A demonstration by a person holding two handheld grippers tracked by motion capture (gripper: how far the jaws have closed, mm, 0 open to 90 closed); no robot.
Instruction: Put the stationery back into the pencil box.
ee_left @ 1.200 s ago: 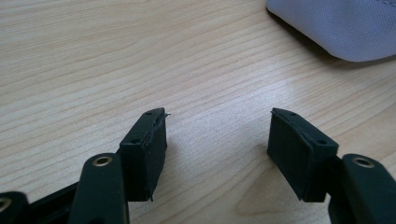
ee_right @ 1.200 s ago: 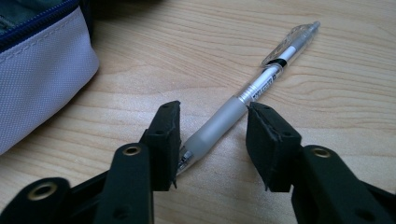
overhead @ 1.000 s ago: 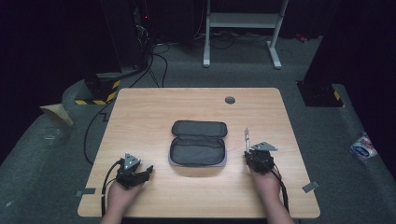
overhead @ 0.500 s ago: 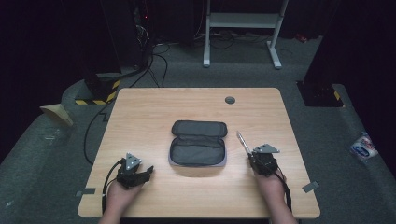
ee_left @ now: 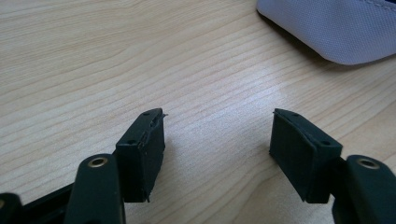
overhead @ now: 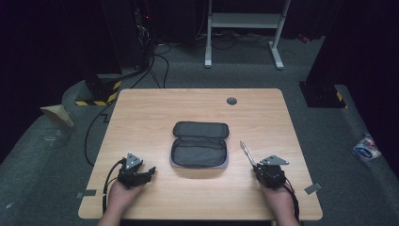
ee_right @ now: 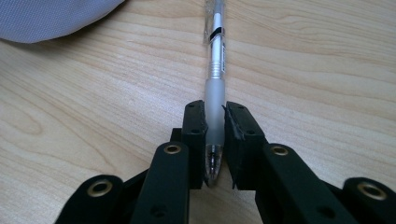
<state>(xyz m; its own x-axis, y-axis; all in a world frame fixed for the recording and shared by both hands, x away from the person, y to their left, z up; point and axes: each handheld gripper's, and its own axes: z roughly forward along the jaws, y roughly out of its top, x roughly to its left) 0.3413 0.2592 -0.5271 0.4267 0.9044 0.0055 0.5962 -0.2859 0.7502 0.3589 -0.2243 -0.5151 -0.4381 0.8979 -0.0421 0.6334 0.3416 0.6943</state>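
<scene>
No readable text anywhere. The pen (ee_right: 215, 70) has a black mark and faint print on its barrel, too blurred to read. The white-and-blue packet (overhead: 366, 147) on the floor, right of the table (overhead: 141, 113), has blue printing, too small to read. Yellow-black hazard stripes (overhead: 101, 96) sit by the table's far-left corner, no words.

The table (overhead: 155, 113) is light wood with a smooth, matt grain. The case (overhead: 200, 150) is grey woven cloth with a mesh lining. The pen (ee_right: 215, 70) is clear glossy plastic with a frosted grip. Gripper pads (ee_left: 299, 154) are matt black ribbed plastic.
</scene>
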